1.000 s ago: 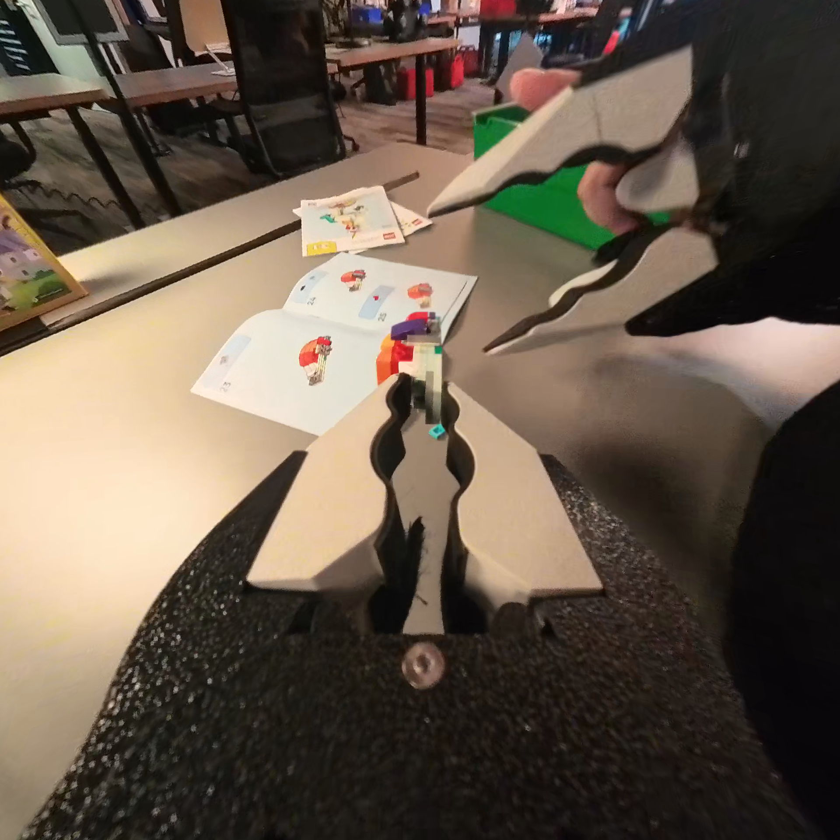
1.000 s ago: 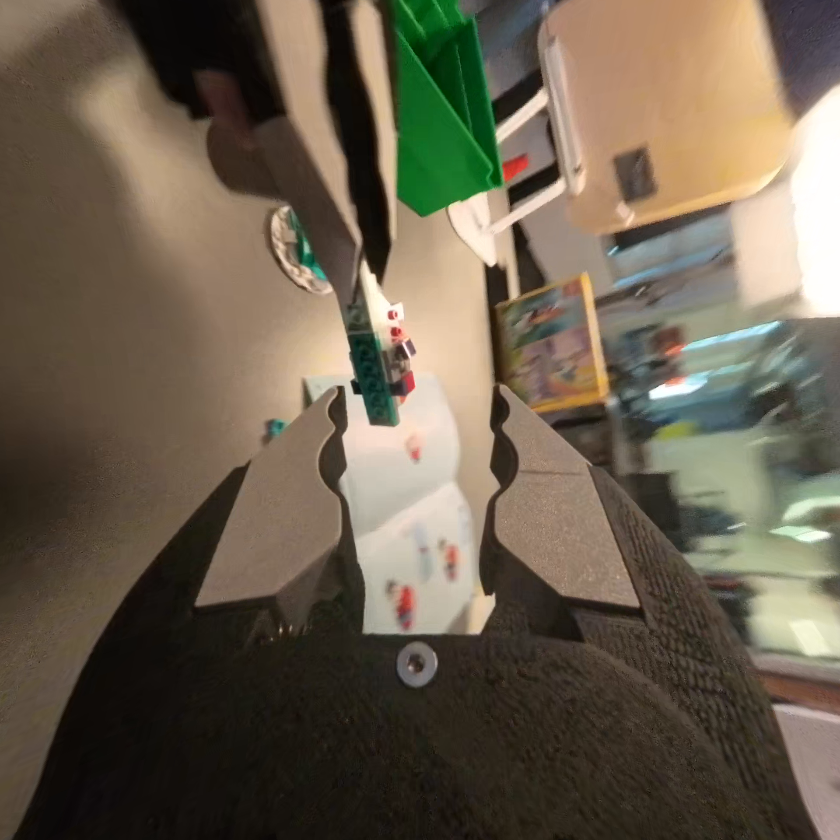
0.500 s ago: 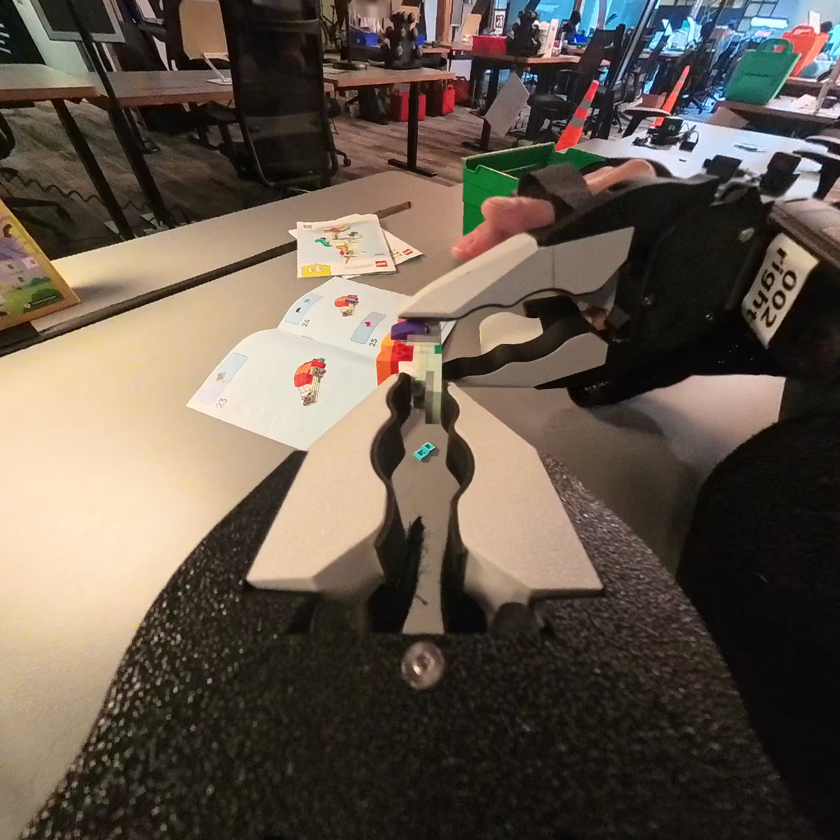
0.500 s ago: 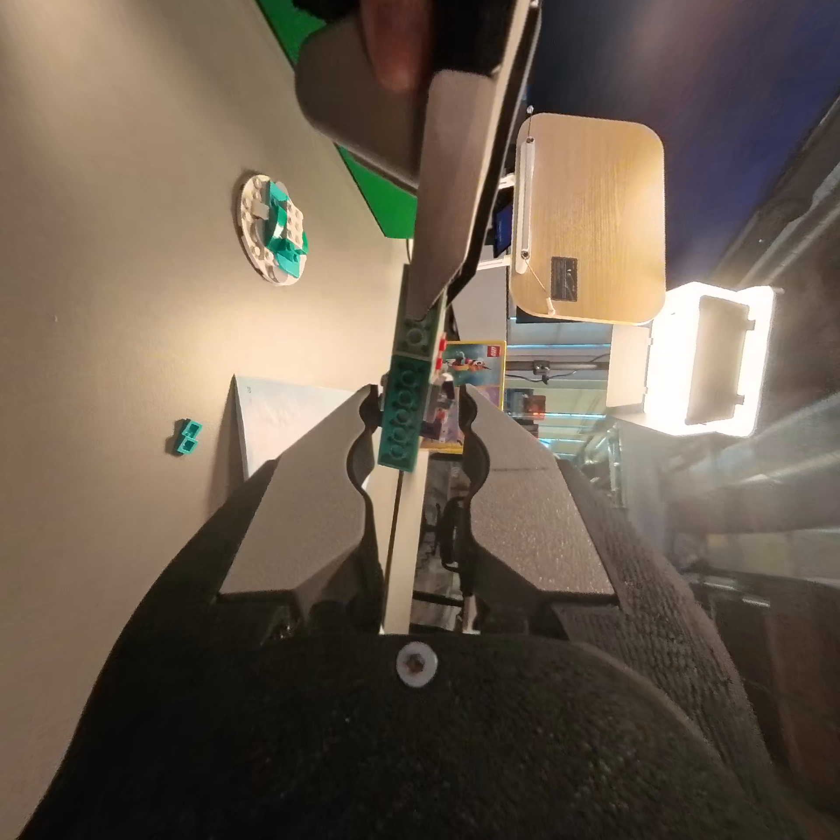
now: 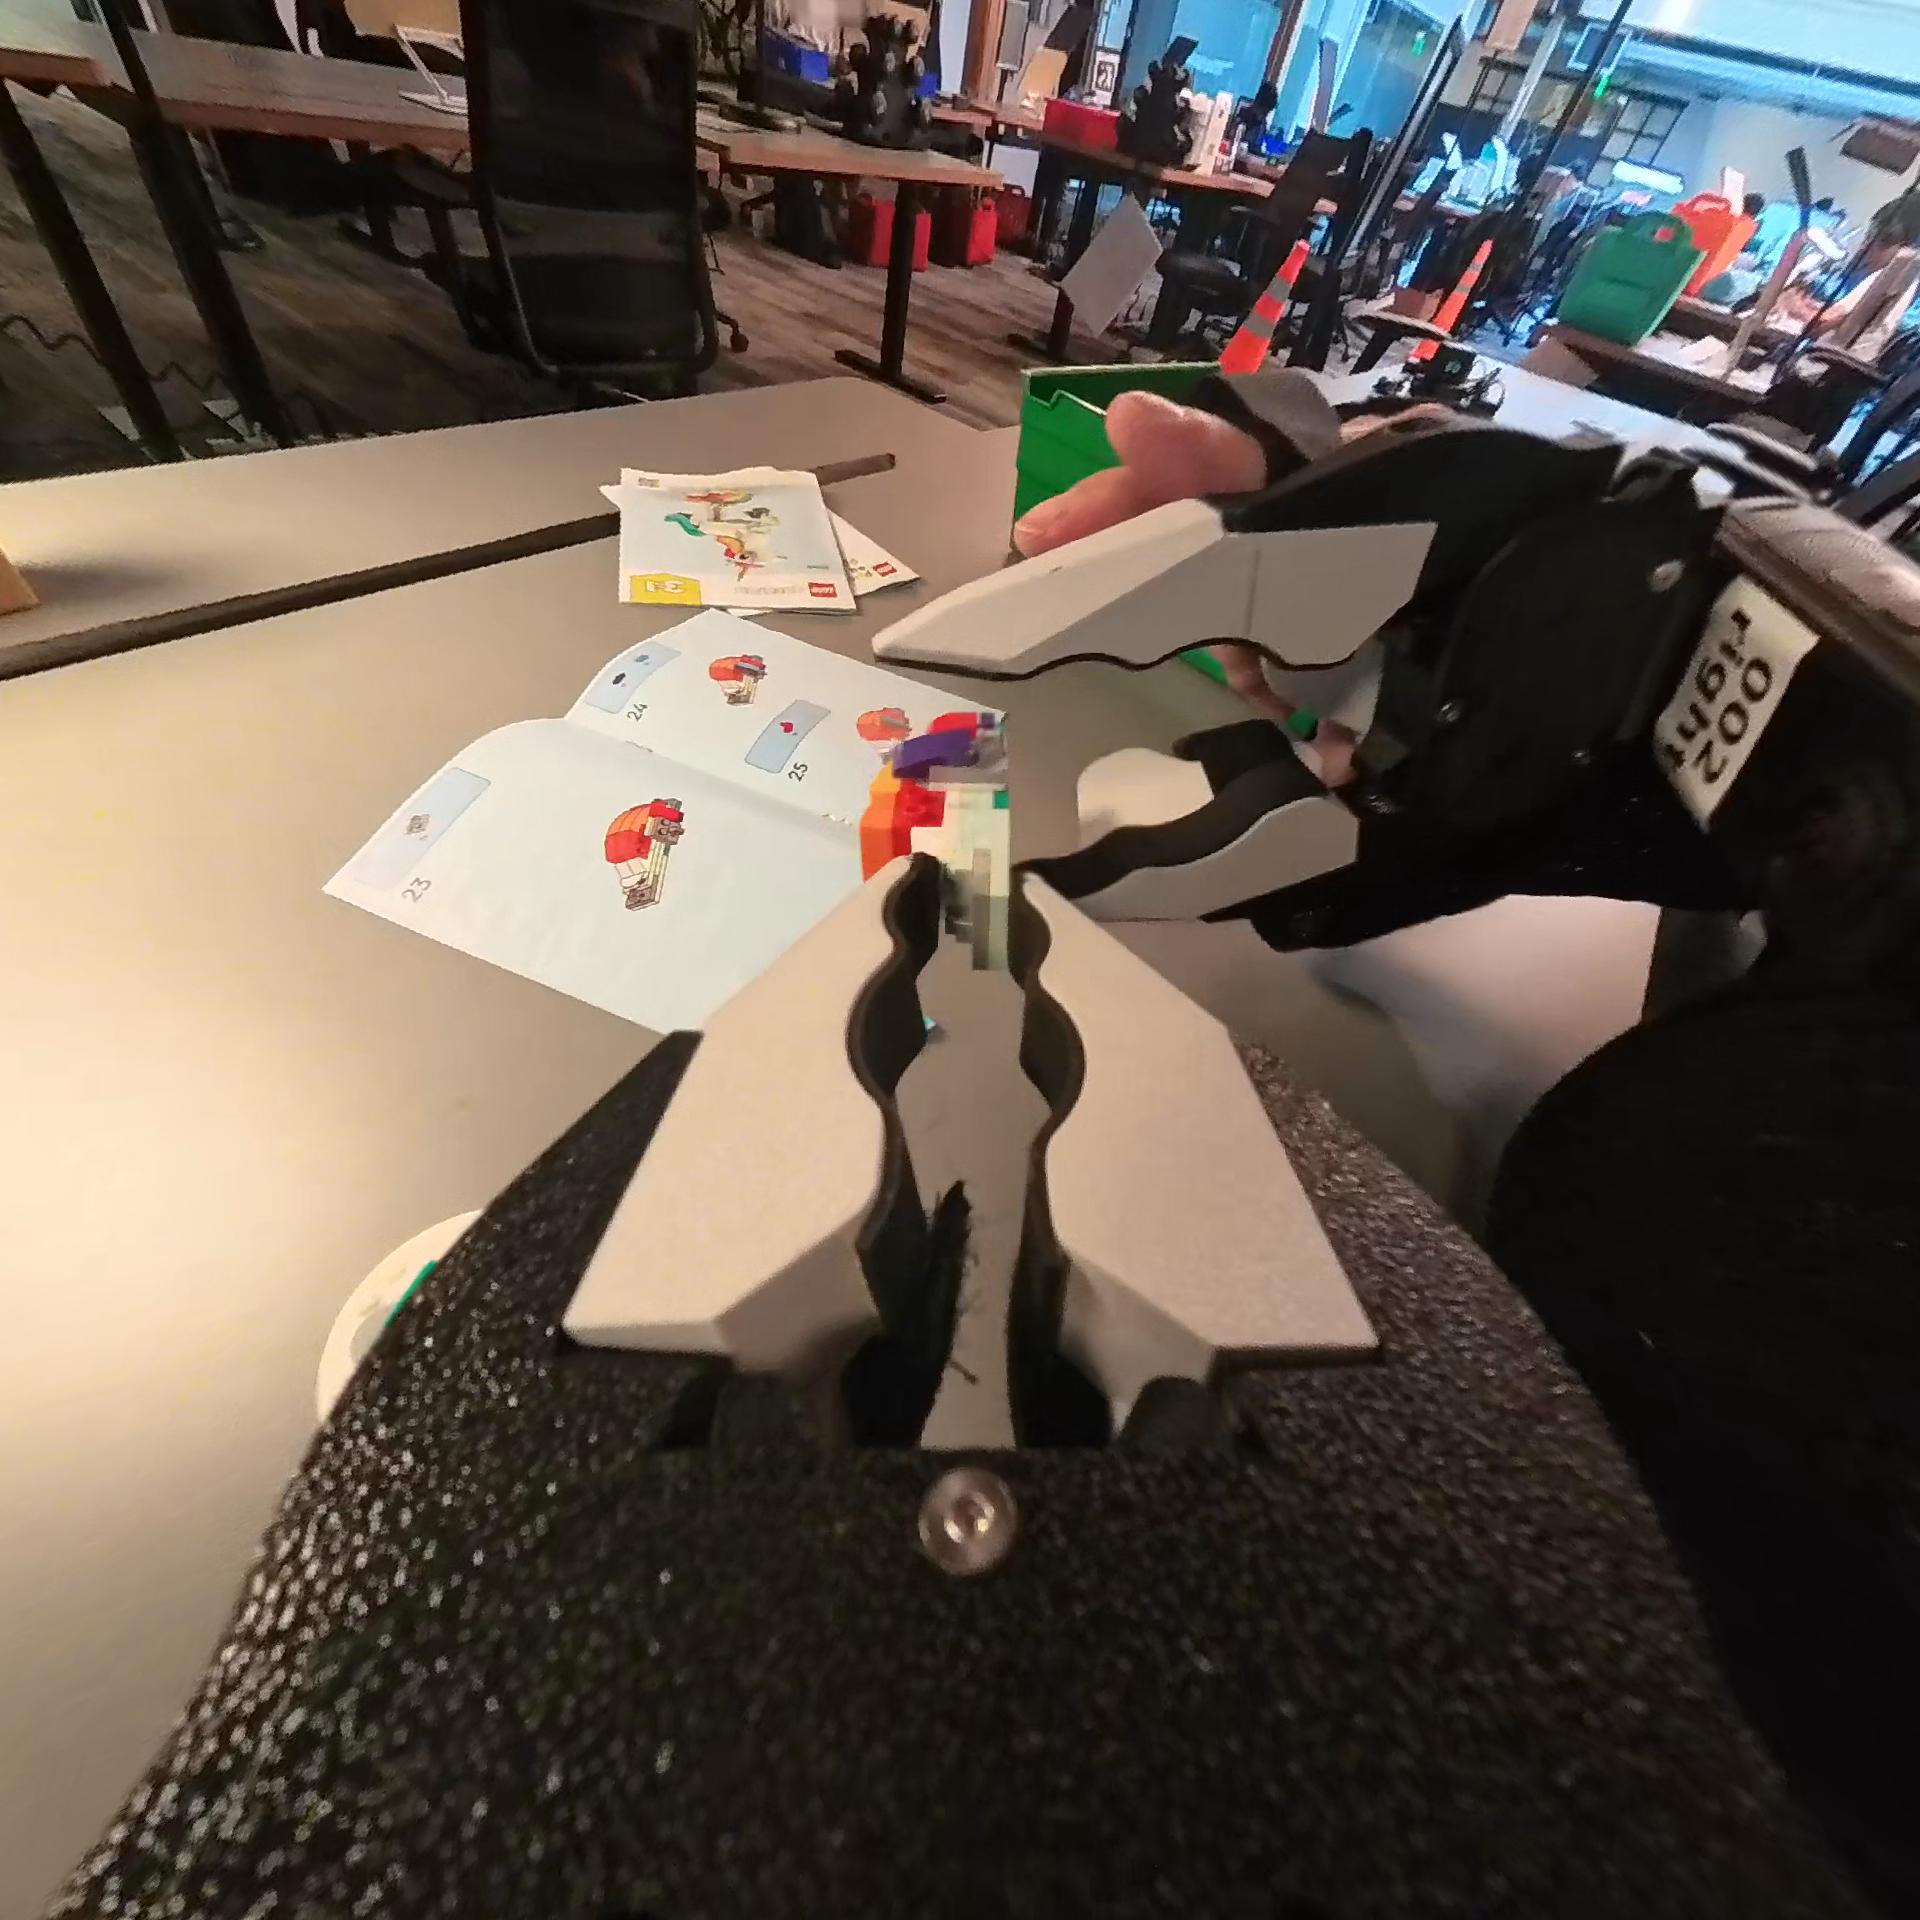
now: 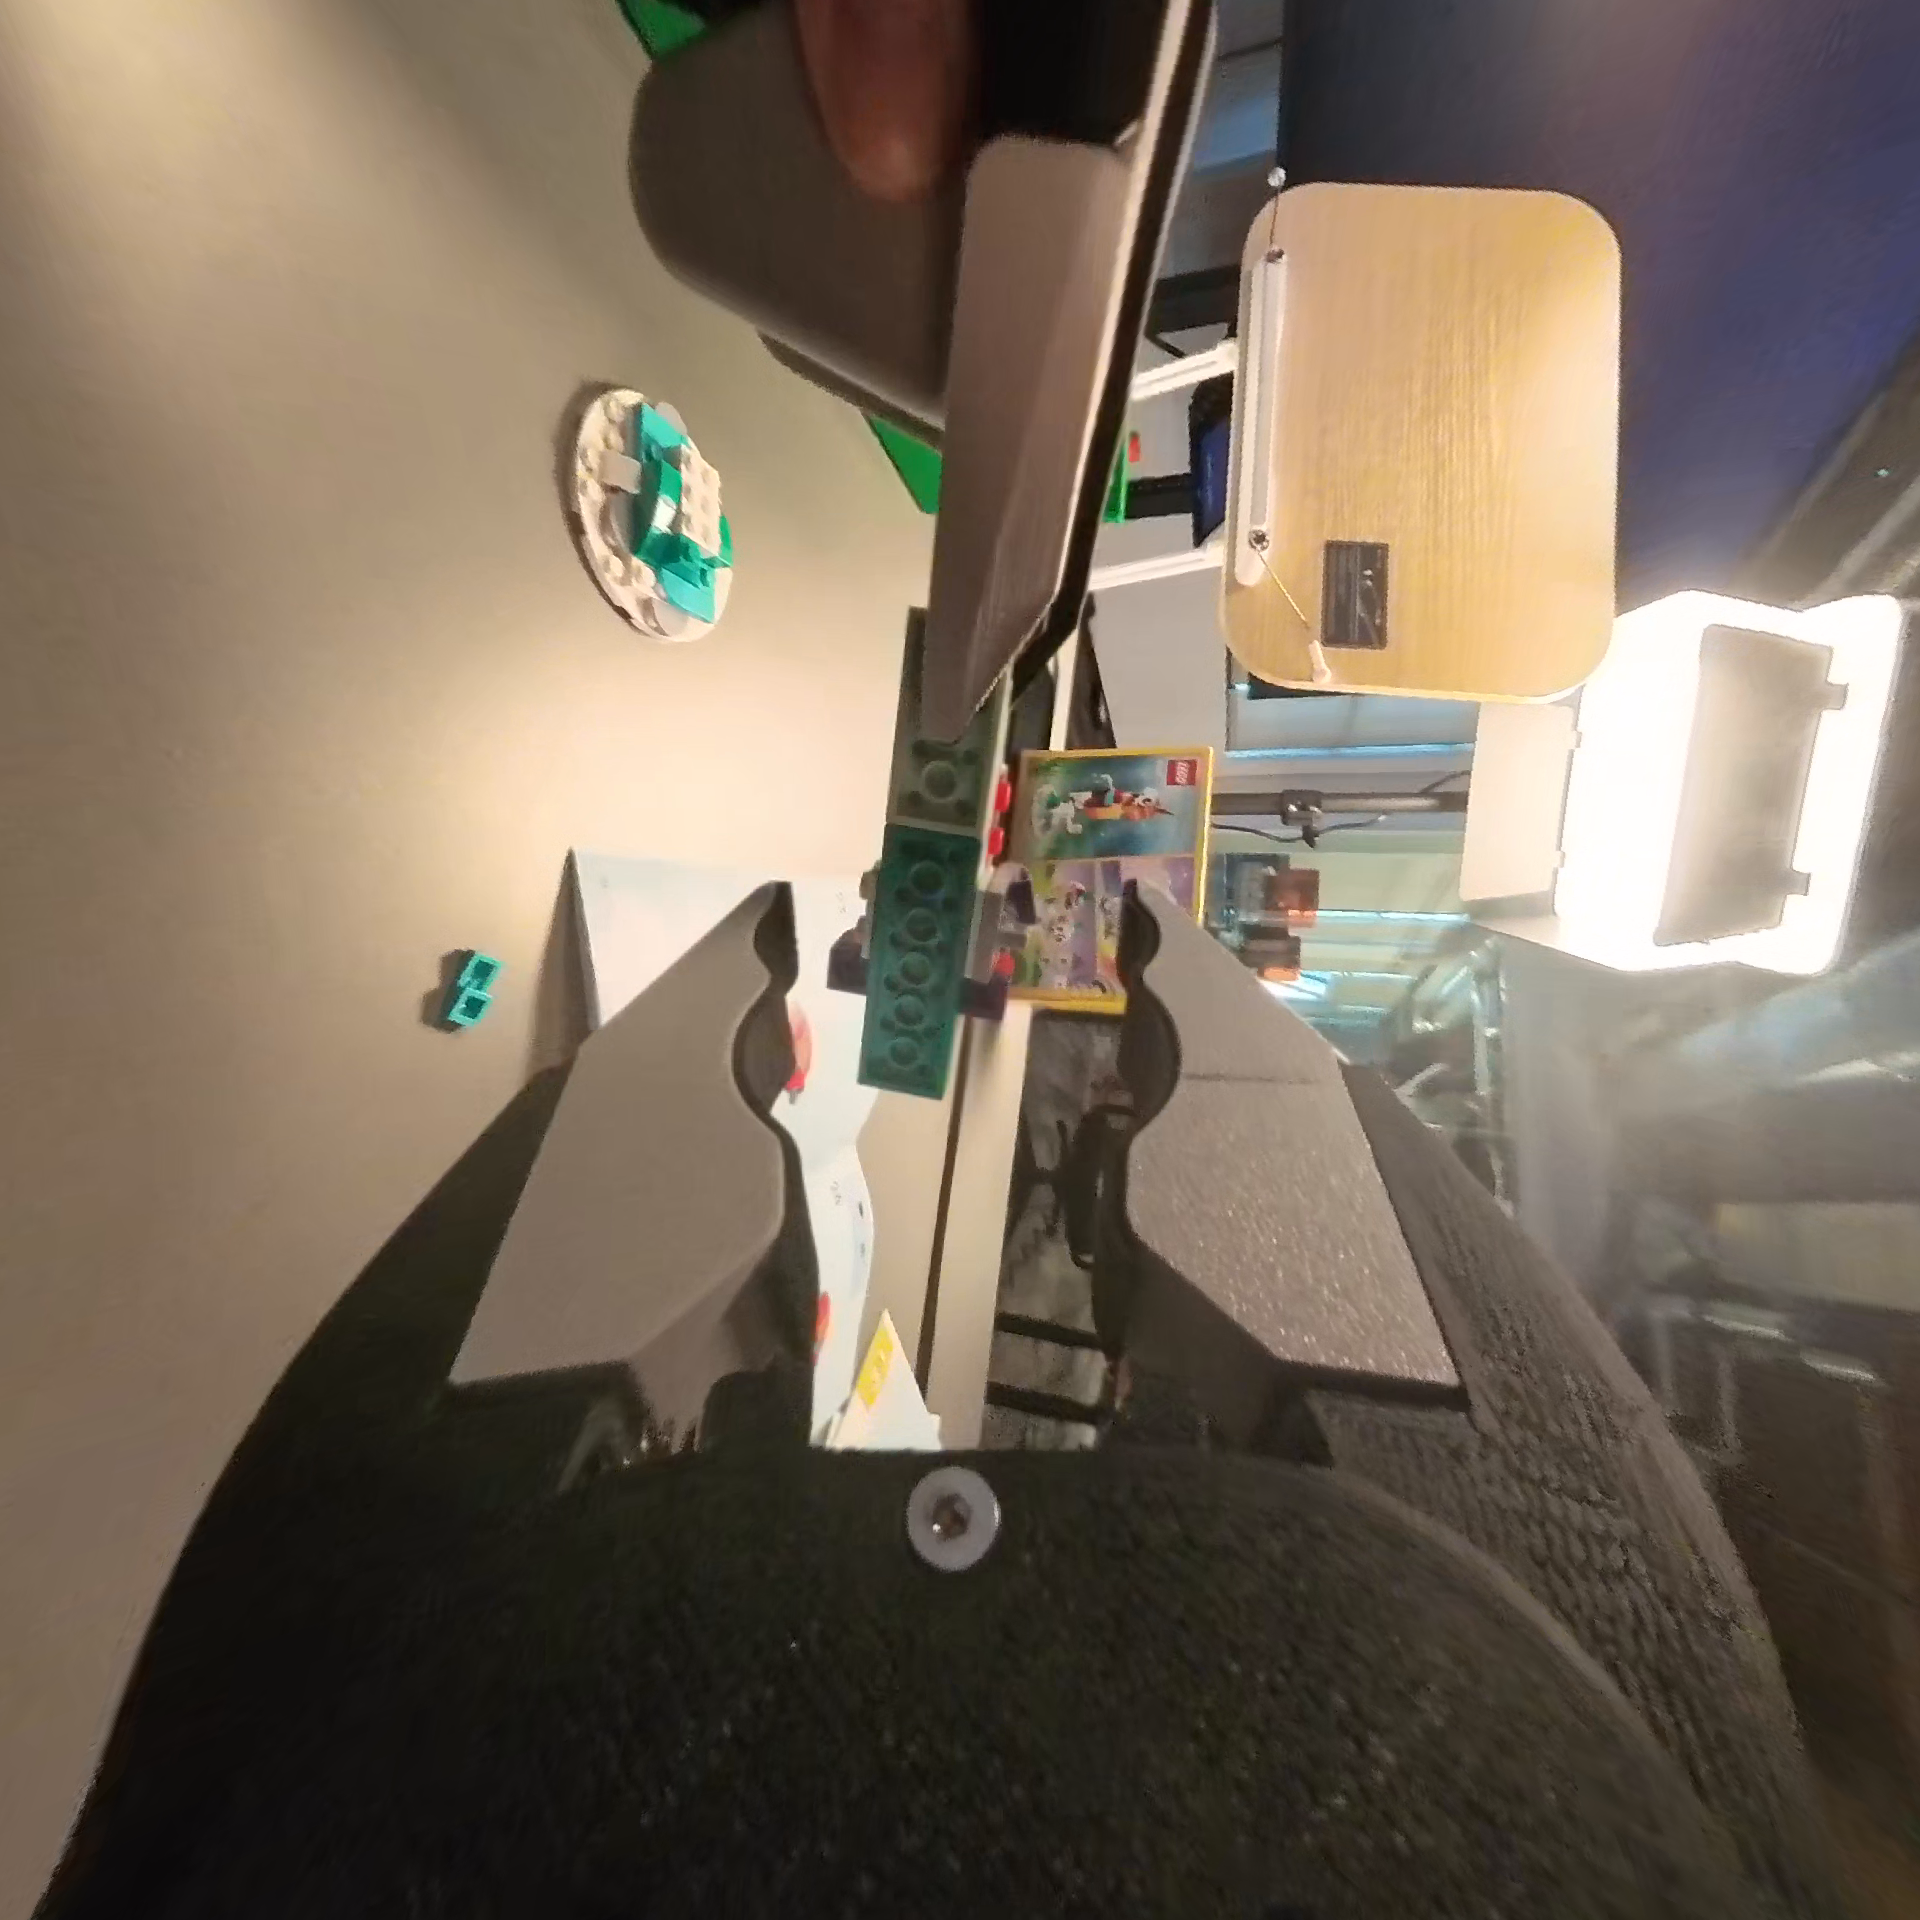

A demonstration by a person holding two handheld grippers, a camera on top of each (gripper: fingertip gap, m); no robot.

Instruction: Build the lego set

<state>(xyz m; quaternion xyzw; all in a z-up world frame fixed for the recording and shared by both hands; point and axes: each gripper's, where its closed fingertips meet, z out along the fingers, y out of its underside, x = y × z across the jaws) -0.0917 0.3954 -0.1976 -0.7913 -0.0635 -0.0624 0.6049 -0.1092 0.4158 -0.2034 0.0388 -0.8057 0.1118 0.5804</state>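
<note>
Grey table (image 5: 208,1039), open instruction booklet (image 5: 623,821), closed booklets (image 5: 727,540), green bin (image 5: 1070,436), round white plate (image 6: 649,514), small teal brick (image 6: 464,989)

This is a large open-plan office or shared lab workspace. Beyond the left gripper (image 5: 966,883), rows of long desks (image 5: 852,156) on black legs run back across a wood-patterned floor (image 5: 343,301), with a black mesh office chair (image 5: 587,187) pushed up to the grey surface (image 5: 187,1039). Farther off to the right stand orange traffic cones (image 5: 1262,312), red containers (image 5: 940,223), green bins (image 5: 1626,281) and cluttered workstations under bright bluish light.
</note>
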